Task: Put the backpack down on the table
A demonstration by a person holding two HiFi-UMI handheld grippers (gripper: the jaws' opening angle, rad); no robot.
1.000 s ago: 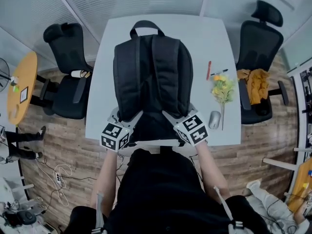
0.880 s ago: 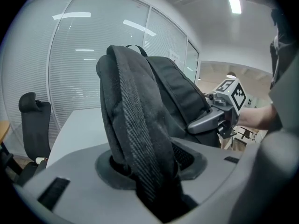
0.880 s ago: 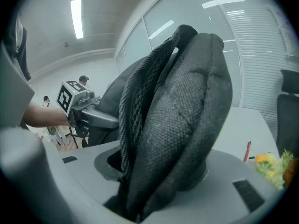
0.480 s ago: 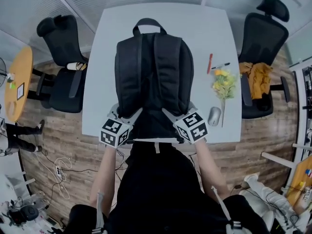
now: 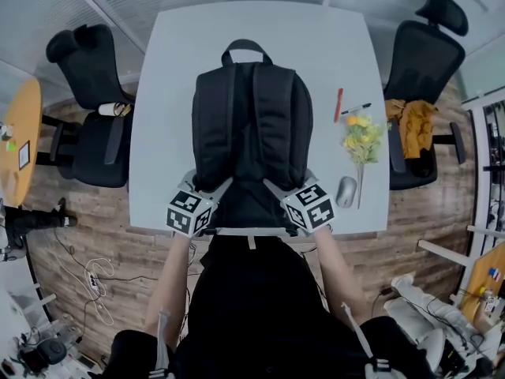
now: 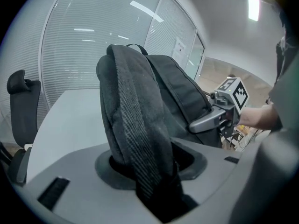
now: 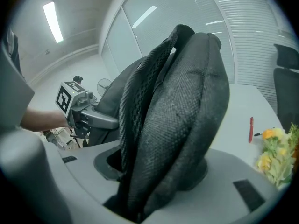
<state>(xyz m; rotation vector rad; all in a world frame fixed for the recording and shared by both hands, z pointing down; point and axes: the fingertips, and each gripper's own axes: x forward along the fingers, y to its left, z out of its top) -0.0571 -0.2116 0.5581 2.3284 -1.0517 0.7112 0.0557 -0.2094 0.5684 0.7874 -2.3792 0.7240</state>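
The black backpack (image 5: 251,129) lies lengthwise over the white table (image 5: 162,93), straps up and top handle toward the far side. Its near end hangs at the table's front edge. My left gripper (image 5: 210,188) is shut on the left shoulder strap (image 6: 140,134), which runs up from between its jaws. My right gripper (image 5: 278,188) is shut on the right shoulder strap (image 7: 159,139). Each gripper view shows the other gripper across the pack: the right gripper (image 6: 219,115) and the left gripper (image 7: 86,116). The pack hides the table below it.
To the right of the pack lie a red pen (image 5: 338,104), a black marker (image 5: 357,108), yellow flowers (image 5: 360,136) and a grey mouse (image 5: 346,191). Black office chairs stand at the left (image 5: 91,125) and right (image 5: 422,61); the right one bears an orange cloth (image 5: 414,129).
Both grippers have sunk together with the backpack, which now sits lower over the table. The grips on the two straps are unchanged.
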